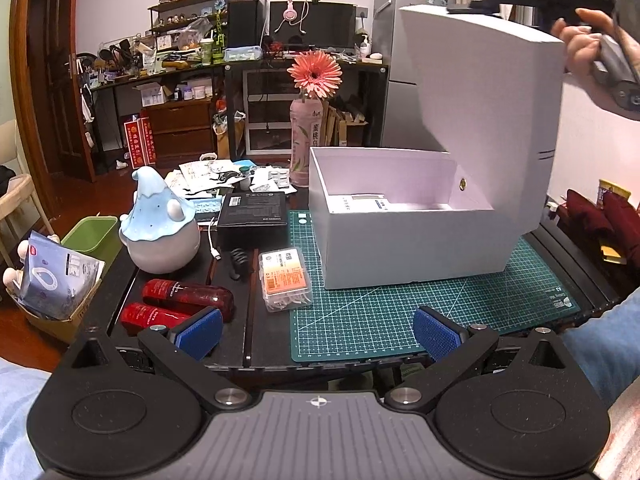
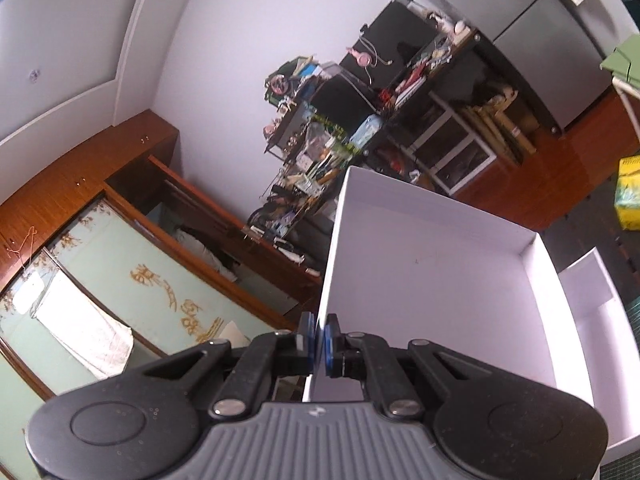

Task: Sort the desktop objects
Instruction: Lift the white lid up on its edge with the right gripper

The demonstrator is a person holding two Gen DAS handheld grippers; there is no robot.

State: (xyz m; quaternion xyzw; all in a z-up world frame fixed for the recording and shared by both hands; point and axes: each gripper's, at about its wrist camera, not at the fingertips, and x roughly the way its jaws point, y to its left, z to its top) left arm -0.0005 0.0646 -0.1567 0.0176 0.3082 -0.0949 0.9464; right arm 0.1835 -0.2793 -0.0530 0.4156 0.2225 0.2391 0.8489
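Clearly the step in hand is opening the storage box: the white lid point(image 1: 480, 120) hangs tilted in the air at about two o'clock from the open white box point(image 1: 400, 248), which sits on the green cutting mat point(image 1: 440, 312). The right gripper point(image 2: 319, 340) is clenched on the lid's thin side wall, one blue pad on each face of it, and in the left wrist view it shows at the lid's top edge near one o'clock, carried by the person's hand point(image 1: 584, 40).

Inside the box lies some white packaging; otherwise it looks mostly free.

Loose things wait to the box's nine o'clock: a blue-hatted ceramic figure point(image 1: 160, 228), a black carton point(image 1: 254, 216), two red bottles point(image 1: 188, 294) and a small clear case of orange-labelled items point(image 1: 285, 280), the case just beside the mat's edge.

The left gripper point(image 1: 318, 330) hangs released and empty, low at six o'clock, jaws wide.

Next, I judge, the lid needs setting down clear of the box's mouth, then the left gripper can reach for the clear case.
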